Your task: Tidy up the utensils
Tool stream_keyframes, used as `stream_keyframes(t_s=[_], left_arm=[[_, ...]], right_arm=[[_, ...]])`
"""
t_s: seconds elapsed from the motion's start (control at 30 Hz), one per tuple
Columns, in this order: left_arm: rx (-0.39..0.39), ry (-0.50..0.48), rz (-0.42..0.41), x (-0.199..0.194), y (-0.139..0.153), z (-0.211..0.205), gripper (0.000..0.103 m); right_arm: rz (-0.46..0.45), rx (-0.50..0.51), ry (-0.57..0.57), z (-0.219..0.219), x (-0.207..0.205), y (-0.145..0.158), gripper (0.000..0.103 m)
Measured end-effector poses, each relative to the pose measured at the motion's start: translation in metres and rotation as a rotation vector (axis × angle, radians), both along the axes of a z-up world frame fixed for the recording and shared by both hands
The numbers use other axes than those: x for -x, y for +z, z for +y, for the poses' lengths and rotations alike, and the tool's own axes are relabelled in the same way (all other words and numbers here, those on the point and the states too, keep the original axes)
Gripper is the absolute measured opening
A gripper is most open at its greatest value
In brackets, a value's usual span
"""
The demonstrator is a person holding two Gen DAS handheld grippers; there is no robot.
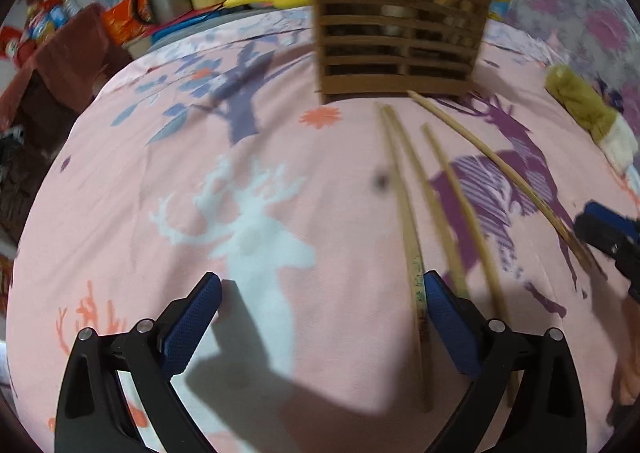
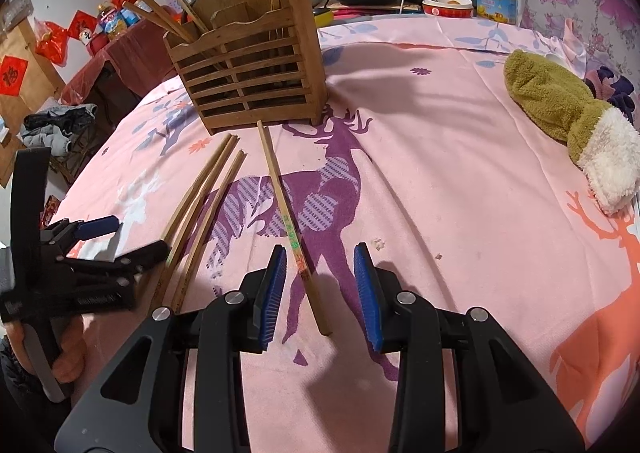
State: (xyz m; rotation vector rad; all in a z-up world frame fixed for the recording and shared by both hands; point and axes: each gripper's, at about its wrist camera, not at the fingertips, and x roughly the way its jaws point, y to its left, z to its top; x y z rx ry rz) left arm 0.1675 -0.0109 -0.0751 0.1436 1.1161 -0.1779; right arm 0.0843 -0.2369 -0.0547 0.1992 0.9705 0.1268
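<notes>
Chopsticks: four lie loose on cloth just in front of wooden holder [image 2: 248,69]. Rightmost chopstick [image 2: 290,221] sits btwn spread jaws of right gripper [image 2: 320,285], positioned for pickup. Left gripper [image 1: 322,309] jaws spread, empty, beside other three [image 2: 196,221].

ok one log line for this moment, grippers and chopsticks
left gripper: open, empty | right gripper: open, straddling lone chopstick | three chopsticks: loose on cloth | holder: upright
</notes>
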Motion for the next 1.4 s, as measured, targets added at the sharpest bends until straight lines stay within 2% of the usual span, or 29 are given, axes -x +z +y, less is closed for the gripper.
stream_keyframes(t_s=[0.07, 0.17, 0.2, 0.3, 0.4, 0.47, 0.6, 0.67, 0.8, 1.1, 1.2, 1.3, 1.4], left_arm=[[0.011, 0.078, -0.010, -0.004, 0.005, 0.025, 0.097], [0.124, 0.115, 0.024, -0.003, 0.007, 0.050, 0.097], [0.134, 0.110, 0.029, 0.000, 0.007, 0.051, 0.097], [0.083, 0.062, 0.016, 0.010, 0.006, 0.042, 0.092], [0.026, -0.004, -0.006, 0.021, 0.006, 0.028, 0.082], [0.031, -0.022, -0.015, 0.029, 0.006, 0.026, 0.072], [0.027, -0.040, -0.045, 0.043, 0.007, 0.025, 0.059], [0.024, -0.054, -0.058, 0.048, 0.008, 0.022, 0.047], [0.029, -0.065, -0.066, 0.049, 0.009, 0.020, 0.032], [0.046, -0.044, -0.064, 0.043, 0.009, 0.024, 0.031], [0.047, -0.045, -0.064, 0.043, 0.009, 0.024, 0.031], [0.048, -0.046, -0.065, 0.043, 0.009, 0.023, 0.025], [0.053, -0.043, -0.064, 0.044, 0.009, 0.023, 0.022]], right_arm=[[-0.009, -0.011, -0.008, -0.003, 0.001, 0.003, 0.036], [-0.019, -0.025, -0.018, -0.007, 0.002, 0.006, 0.036], [-0.022, -0.032, -0.019, -0.008, 0.003, 0.007, 0.036], [-0.028, -0.031, -0.015, -0.007, 0.003, 0.009, 0.036], [-0.029, -0.027, -0.014, -0.007, 0.003, 0.009, 0.036], [-0.028, -0.030, -0.018, -0.007, 0.003, 0.008, 0.036], [-0.028, -0.036, -0.024, -0.011, 0.004, 0.009, 0.036], [-0.032, -0.039, -0.024, -0.012, 0.006, 0.010, 0.036], [-0.032, -0.049, 0.002, -0.014, 0.016, 0.009, 0.036], [-0.012, -0.012, 0.068, -0.004, 0.028, 0.000, 0.034], [-0.002, 0.016, 0.093, 0.004, 0.027, -0.005, 0.028], [0.022, 0.058, 0.106, 0.011, 0.025, -0.013, 0.020], [0.008, 0.091, 0.114, 0.015, 0.026, -0.014, 0.010]])
